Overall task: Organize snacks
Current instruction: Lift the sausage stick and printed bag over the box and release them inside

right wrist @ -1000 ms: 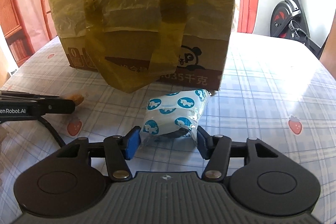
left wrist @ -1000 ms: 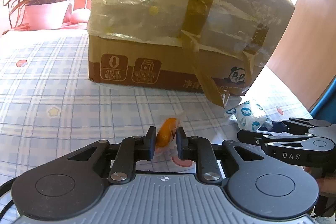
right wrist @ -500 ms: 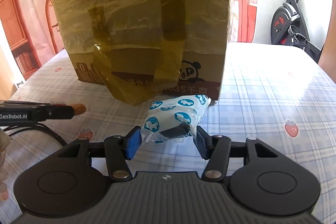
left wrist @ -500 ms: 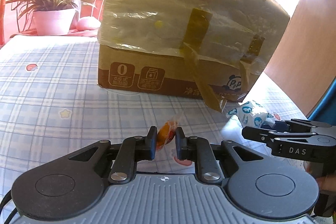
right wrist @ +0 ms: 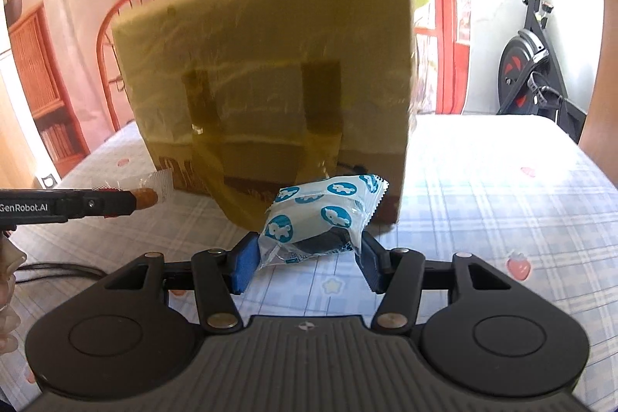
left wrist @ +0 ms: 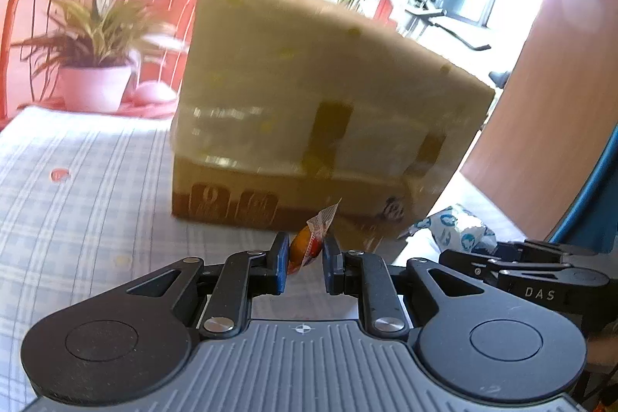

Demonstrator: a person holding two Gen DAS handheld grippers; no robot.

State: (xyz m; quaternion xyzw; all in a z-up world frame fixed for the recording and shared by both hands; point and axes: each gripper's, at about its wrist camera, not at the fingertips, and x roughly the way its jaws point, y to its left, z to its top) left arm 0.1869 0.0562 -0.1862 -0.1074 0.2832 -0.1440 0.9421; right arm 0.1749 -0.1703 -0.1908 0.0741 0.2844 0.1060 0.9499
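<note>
While two grippers are up above the checked tablecloth (right wrist: 483, 180), each one carries one snack. The left gripper (left wrist: 305, 263) has its jaws pressed narrow on one small orange sweet in a clear wrapper (left wrist: 305, 246), and the right gripper (right wrist: 307, 257) pinches one white packet with blue dots (right wrist: 320, 215) between wider jaws. Both point forward and a little downward at the single cardboard box (right wrist: 270, 83), which stands on the table under plastic film and two brown tape strips. One potted plant (left wrist: 92, 64) stands at the far left.
</note>
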